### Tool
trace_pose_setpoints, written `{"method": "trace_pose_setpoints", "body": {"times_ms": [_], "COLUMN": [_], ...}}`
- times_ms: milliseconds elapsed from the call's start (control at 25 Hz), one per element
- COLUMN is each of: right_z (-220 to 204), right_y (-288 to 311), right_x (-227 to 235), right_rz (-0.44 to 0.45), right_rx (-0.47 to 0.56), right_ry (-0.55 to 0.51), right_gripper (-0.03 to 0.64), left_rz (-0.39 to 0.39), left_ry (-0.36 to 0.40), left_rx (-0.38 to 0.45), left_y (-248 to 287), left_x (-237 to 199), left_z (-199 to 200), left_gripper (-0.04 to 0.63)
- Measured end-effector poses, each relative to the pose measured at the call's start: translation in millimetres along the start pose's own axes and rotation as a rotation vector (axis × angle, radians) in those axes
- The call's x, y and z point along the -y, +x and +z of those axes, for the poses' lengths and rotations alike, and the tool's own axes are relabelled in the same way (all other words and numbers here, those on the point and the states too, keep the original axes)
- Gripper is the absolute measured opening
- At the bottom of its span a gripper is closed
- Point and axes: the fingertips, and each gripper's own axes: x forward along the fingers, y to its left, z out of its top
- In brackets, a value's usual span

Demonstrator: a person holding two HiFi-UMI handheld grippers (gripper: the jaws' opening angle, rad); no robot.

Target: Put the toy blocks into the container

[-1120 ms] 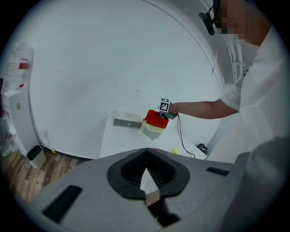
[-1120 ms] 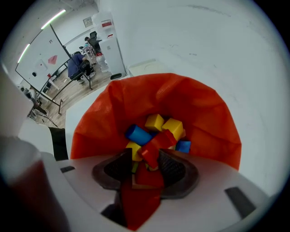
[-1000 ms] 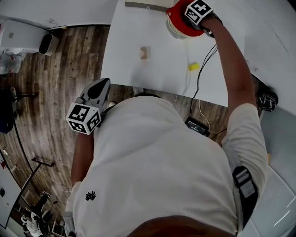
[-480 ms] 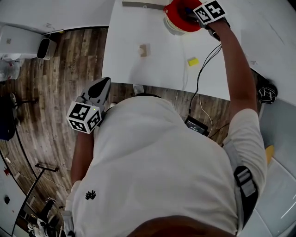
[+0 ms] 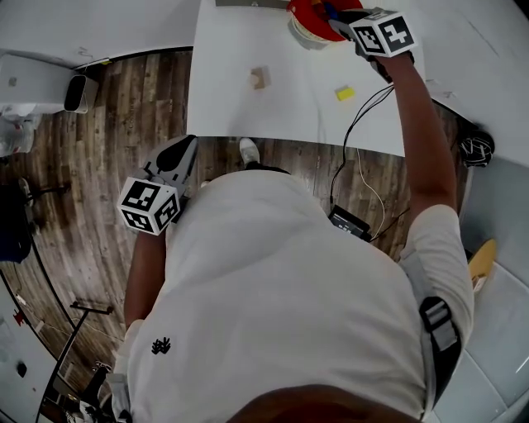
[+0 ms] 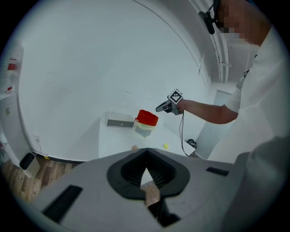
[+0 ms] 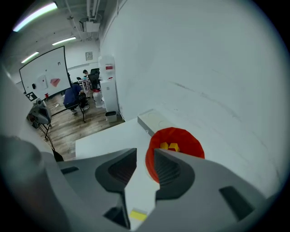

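A red container (image 5: 310, 15) stands at the far side of the white table (image 5: 248, 120); the right gripper view shows yellow blocks (image 7: 170, 147) lying inside it. A tan block (image 5: 259, 78) and a yellow block (image 5: 345, 93) lie loose on the table. My right gripper (image 5: 332, 12) hangs above the container's right rim. Its jaws have just been closing, still stand apart, and hold nothing (image 7: 145, 154). My left gripper (image 5: 186, 149) is held low by the person's body, over the wooden floor short of the table. It is shut and empty (image 6: 145, 153).
A flat grey box (image 6: 120, 122) lies next to the container at the table's far edge. A cable (image 5: 355, 140) runs from the right gripper over the table's near edge to a small black unit (image 5: 350, 221) on the floor. A white wall rises behind the table.
My right gripper has lifted out of the red container's mouth and drifted to the right of it. The left gripper has barely shifted.
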Motion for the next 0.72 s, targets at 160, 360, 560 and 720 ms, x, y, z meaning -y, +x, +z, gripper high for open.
{"method": "trace_pose_setpoints", "body": {"times_ms": [160, 360, 560, 720], "right_z": [-9, -20, -36, -51], "right_y": [-9, -17, -11, 5], "right_x": [-45, -111, -168, -204], "right_rz": [0.016, 0.032, 0.046, 0.054], "right_rx": [0.036, 0.063, 0.081, 0.109], "right_ry": [-0.014, -0.015, 0.005, 0.055], "right_gripper": [0.120, 0.121, 0.137, 0.149], "left_rz": [-0.012, -0.025, -0.030, -0.024], "left_ry": [0.009, 0.015, 0.017, 0.019], "left_rx": [-0.002, 0.002, 0.009, 0.012], "left_y": [-11, -35, -51, -63], "left_x": [2, 5, 7, 7], "left_z": [-7, -19, -29, -34], "left_gripper": [0.006, 0.006, 0.006, 0.006]}}
